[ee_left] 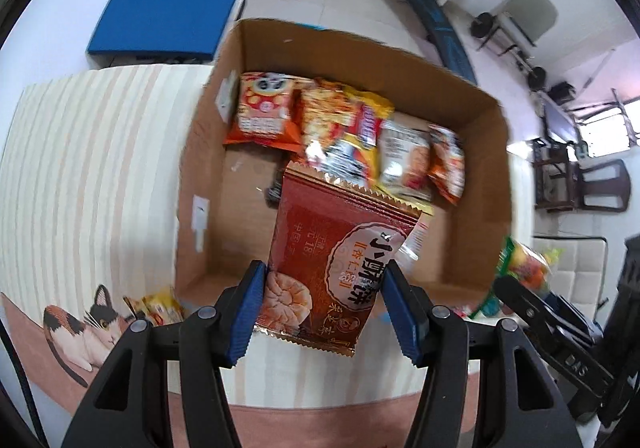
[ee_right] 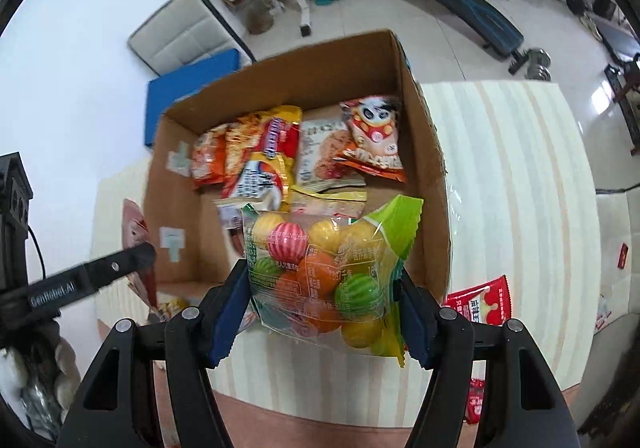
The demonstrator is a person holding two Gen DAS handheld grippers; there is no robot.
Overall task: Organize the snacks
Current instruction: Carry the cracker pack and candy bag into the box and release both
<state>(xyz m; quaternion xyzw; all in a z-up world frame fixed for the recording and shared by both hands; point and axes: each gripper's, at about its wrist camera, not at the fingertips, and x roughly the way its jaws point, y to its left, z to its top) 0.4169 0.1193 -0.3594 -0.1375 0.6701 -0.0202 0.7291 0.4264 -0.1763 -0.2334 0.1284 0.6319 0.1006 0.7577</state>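
Left gripper [ee_left: 322, 308] is pinching one red packet [ee_left: 340, 264] over the box [ee_left: 472, 104] near edge. Right gripper [ee_right: 320, 308] is pinching one gumball bag [ee_right: 320, 268] likewise. Five packets are lying along the box's far wall. Loose packets [ee_right: 480, 302] are lying on the striped tabletop [ee_right: 520, 176] beside it.

My red packet [ee_left: 340, 268] hid part of the cardboard box [ee_left: 472, 104] floor; its far snacks [ee_left: 372, 128] were blurred.
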